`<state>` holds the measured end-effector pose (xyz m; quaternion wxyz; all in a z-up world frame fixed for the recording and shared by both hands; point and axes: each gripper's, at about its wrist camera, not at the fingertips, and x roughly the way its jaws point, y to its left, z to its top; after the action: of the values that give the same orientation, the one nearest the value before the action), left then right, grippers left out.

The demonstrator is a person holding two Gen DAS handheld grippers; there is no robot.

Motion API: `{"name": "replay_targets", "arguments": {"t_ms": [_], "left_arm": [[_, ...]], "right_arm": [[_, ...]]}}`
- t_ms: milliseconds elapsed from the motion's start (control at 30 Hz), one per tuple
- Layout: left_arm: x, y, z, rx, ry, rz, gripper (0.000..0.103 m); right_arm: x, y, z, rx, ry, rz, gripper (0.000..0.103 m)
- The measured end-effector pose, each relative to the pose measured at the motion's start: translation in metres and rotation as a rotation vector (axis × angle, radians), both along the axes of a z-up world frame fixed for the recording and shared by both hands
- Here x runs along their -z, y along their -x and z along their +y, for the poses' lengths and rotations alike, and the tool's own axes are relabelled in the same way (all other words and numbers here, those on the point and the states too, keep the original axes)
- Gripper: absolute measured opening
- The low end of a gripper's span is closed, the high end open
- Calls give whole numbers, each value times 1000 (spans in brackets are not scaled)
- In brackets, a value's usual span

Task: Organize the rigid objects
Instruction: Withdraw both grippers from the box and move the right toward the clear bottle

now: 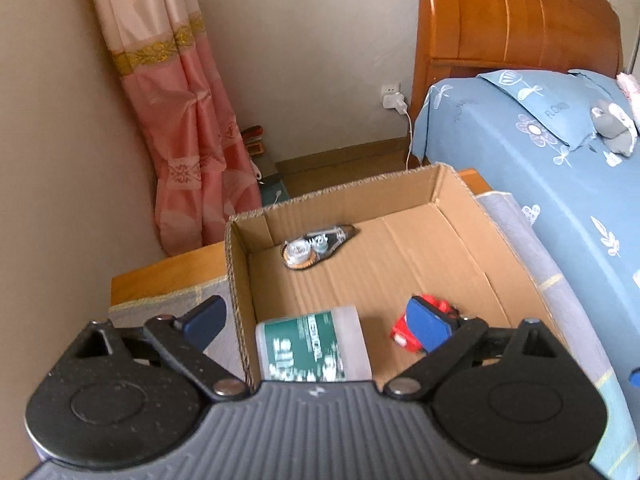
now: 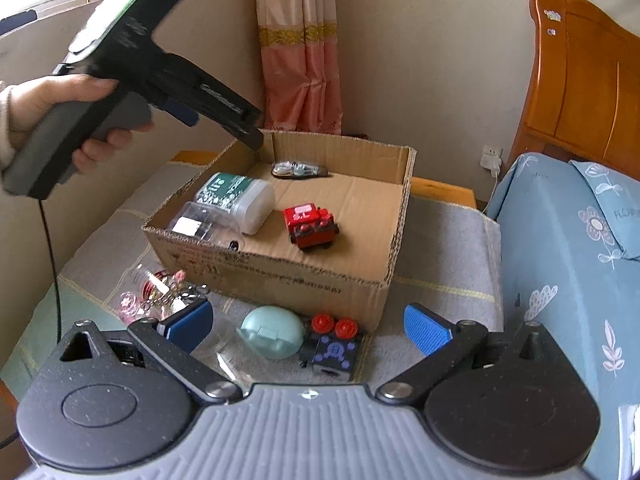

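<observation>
An open cardboard box [image 2: 280, 274] stands on a cloth-covered surface. Inside lie a white jar with a green label [image 2: 236, 200], a clear plastic container [image 2: 198, 224], a red toy vehicle [image 2: 312, 226] and a correction tape [image 2: 298, 170]. My left gripper [image 1: 316, 322] hangs open above the box's left wall, and the jar [image 1: 312, 344] lies loose below it. The toy [image 1: 404, 334] is partly hidden by one finger. My right gripper [image 2: 310, 328] is open over a mint egg-shaped case [image 2: 270, 338] and a black cube with red knobs [image 2: 334, 348] in front of the box.
Pink and clear trinkets [image 2: 160, 292] lie left of the box front. A bed with a blue floral cover [image 2: 568, 264] and wooden headboard [image 2: 580, 80] runs along the right. A pink curtain [image 1: 180, 120] hangs behind the box. A hand [image 2: 60, 100] holds the left gripper.
</observation>
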<state>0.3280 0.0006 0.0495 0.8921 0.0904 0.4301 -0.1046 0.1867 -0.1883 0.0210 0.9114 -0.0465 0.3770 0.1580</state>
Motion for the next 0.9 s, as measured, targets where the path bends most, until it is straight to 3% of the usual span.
{"name": "replay_targets", "arguments": {"t_ms": [267,500,667,900], "left_arm": [[-3,53,11,-3,-14,-31,98],[13,110,21,-1,-53,-47,98],[31,139,34,-78,-9,-28,98],[57,165,44,-225,-79,-86,98]], "right_arm": [[9,14,5,49,-13,22,103],[22,26,17,102,18,16,103],[37,28,25,149,-36,43,103],[59,29,36,246,-44,68,103]]}}
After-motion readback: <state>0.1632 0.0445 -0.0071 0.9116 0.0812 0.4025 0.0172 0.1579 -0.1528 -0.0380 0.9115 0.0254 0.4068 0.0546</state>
